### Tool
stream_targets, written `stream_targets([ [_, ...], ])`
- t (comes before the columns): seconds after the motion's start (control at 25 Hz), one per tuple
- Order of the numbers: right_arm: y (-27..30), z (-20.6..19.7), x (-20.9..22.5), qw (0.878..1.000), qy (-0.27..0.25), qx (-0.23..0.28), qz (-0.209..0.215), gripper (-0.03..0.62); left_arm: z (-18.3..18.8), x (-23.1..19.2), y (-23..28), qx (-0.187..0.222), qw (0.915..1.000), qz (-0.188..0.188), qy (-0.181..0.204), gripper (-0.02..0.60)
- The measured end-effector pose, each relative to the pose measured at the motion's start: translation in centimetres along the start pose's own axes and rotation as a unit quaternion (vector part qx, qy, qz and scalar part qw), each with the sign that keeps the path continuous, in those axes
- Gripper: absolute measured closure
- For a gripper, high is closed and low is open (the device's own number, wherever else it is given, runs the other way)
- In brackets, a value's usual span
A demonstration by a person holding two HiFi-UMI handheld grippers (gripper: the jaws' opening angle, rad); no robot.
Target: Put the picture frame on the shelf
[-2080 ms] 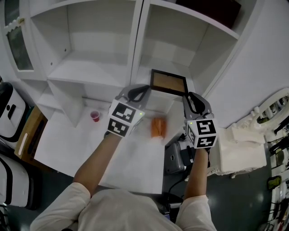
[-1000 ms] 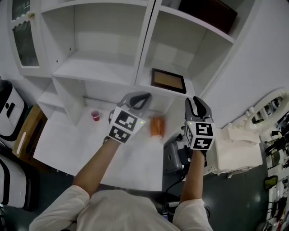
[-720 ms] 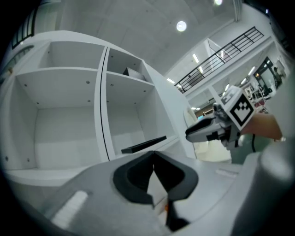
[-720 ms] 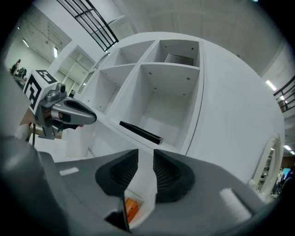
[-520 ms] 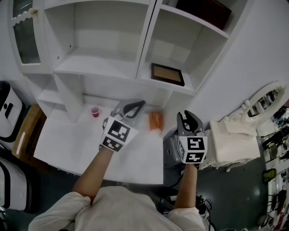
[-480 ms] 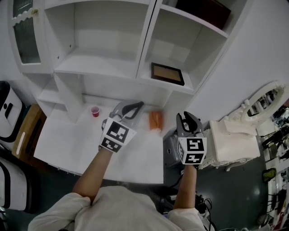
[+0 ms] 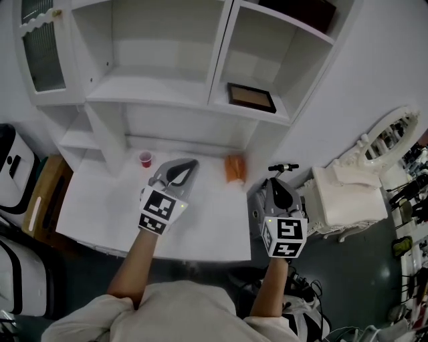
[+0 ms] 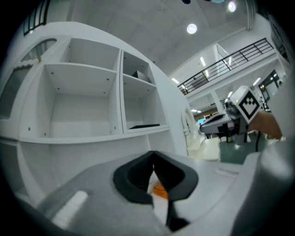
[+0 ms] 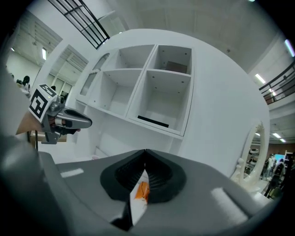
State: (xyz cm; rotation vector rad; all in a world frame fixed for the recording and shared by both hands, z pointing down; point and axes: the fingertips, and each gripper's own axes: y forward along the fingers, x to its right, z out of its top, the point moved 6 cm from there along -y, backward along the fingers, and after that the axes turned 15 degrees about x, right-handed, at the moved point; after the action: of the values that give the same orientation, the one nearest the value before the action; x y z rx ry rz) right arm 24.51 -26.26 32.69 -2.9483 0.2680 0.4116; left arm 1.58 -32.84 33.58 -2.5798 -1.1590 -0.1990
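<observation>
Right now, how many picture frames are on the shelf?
1. The picture frame lies in the lower right compartment. A dark thing in the compartment above is cut off; I cannot tell what it is.

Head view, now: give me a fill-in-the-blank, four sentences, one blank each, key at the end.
1. The picture frame lies in the lower ___ compartment of the shelf unit.
2. The small cup standing on the table is ___ in colour.
3. The left hand-held gripper holds nothing and its jaws are ___.
4. The packet lying on the table below the frame's compartment is ___ in colour.

Missing words: right; red; shut; orange
</observation>
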Motion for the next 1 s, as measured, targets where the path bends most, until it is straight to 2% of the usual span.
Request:
stream_targets([
  [0.12, -2.0, -0.5, -1.3, 1.0, 0.007, -0.003, -0.018, 0.588, -0.4, 0.8, -2.3, 0.0, 1.0, -0.007, 0.0, 0.578],
  [0.2, -3.3, -0.7, -2.2, 1.0, 0.006, -0.008, -0.025, 0.588, -0.5, 1.3, -3.8, 0.003, 1.0, 0.002, -0.002, 0.578],
  [0.32, -5.3, -0.6, -4.1, 1.0, 0.004, -0.019, -0.017, 0.588, -0.3, 2.5, -6.0, 0.006, 0.9998, 0.014, -0.009, 0.578],
  [0.52, -9.2, 0.3, -7.0, 0.999, 0.053, -0.012, 0.0, 0.588, 0.8, 4.6, -9.4, 0.005, 0.9999, -0.002, -0.012, 0.578],
  [0.72, -12.1, 1.6, -9.5, 1.0, 0.019, -0.019, -0.002, 0.588, 2.0, 5.9, -13.6, 0.001, 0.9999, -0.006, -0.008, 0.578],
  [1.0, -17.0, 4.1, -13.4, 1.0, 0.013, -0.006, 0.003, 0.588, 3.9, 7.5, -19.5, 0.013, 0.9999, 0.008, -0.002, 0.578],
])
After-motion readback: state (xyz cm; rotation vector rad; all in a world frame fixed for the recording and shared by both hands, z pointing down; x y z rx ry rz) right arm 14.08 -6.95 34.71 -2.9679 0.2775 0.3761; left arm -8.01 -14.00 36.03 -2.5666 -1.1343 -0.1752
